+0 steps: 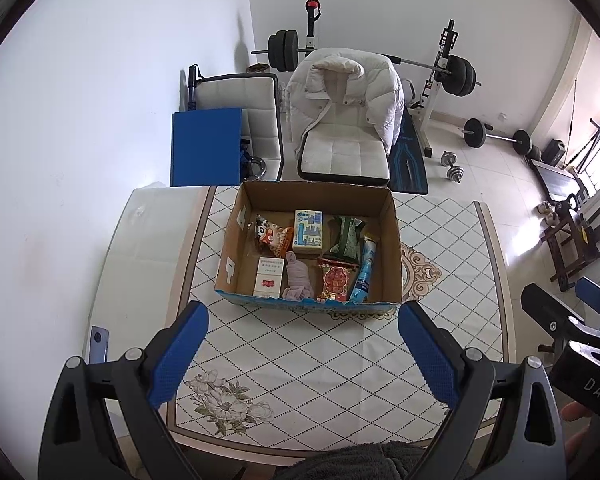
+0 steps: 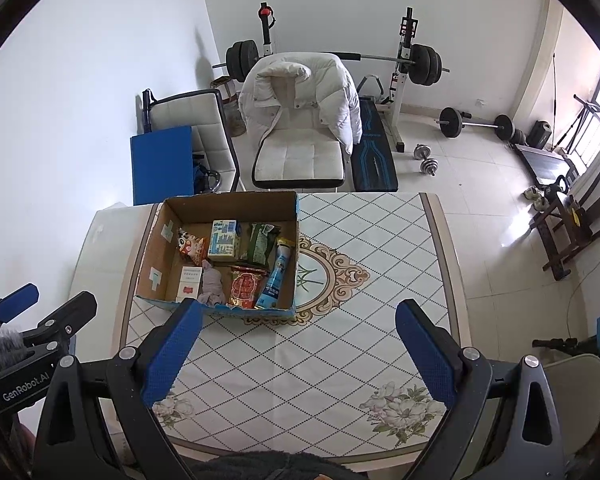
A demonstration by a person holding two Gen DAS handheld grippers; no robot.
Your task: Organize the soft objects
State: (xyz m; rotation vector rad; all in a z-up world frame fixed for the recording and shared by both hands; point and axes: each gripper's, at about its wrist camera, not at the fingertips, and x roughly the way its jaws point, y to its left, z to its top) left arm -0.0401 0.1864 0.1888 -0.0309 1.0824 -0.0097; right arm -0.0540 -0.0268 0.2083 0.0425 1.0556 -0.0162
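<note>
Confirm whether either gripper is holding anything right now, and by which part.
Nothing is held. The left gripper and right gripper both have their jaws wide open above the table, short of the cardboard box.

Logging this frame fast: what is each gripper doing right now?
Left gripper: open, holding nothing, above the patterned table.
Right gripper: open, holding nothing.

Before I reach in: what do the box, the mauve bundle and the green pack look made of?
Box: brown corrugated cardboard, matte, with a torn printed front edge. Mauve bundle: soft knit or woven cloth, going by its limp folds, possibly socks. Green pack: thin plastic film, slightly glossy and crinkled, though it could be foil-lined.
</note>
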